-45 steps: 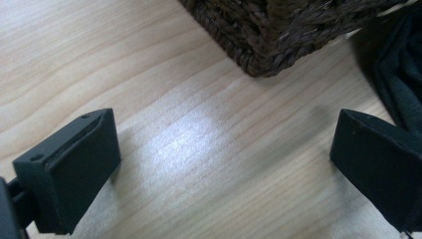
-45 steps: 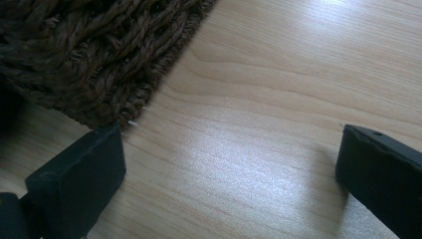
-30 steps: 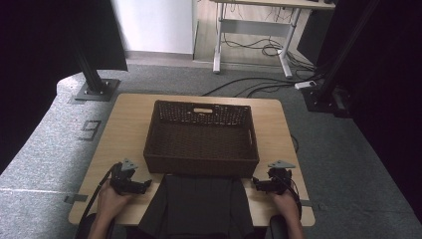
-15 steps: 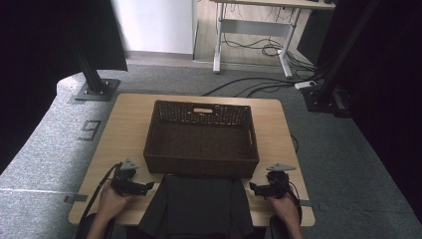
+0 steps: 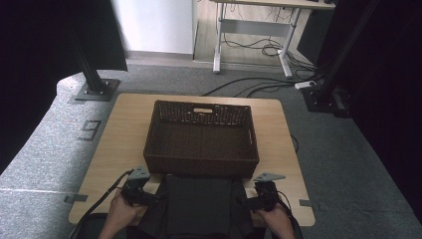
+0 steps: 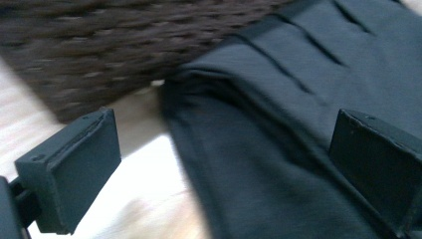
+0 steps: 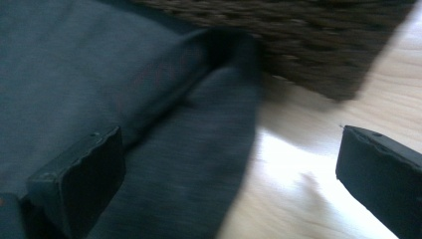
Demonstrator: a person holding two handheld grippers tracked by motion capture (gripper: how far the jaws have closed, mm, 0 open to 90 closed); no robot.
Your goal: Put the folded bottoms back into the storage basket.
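Both grippers closed inward onto dark cloth edges; fingers apart.

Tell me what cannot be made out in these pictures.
- High view: near end of the dark folded garment is cut off by the bottom edge.
- High view: left gripper and right gripper jaws too small to judge.
- Left gripper view: wicker basket weave blurred by motion.

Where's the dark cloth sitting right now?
In the high view the dark cloth lies on the table's near edge, against the front wall of the wicker basket, between the left gripper and the right gripper.
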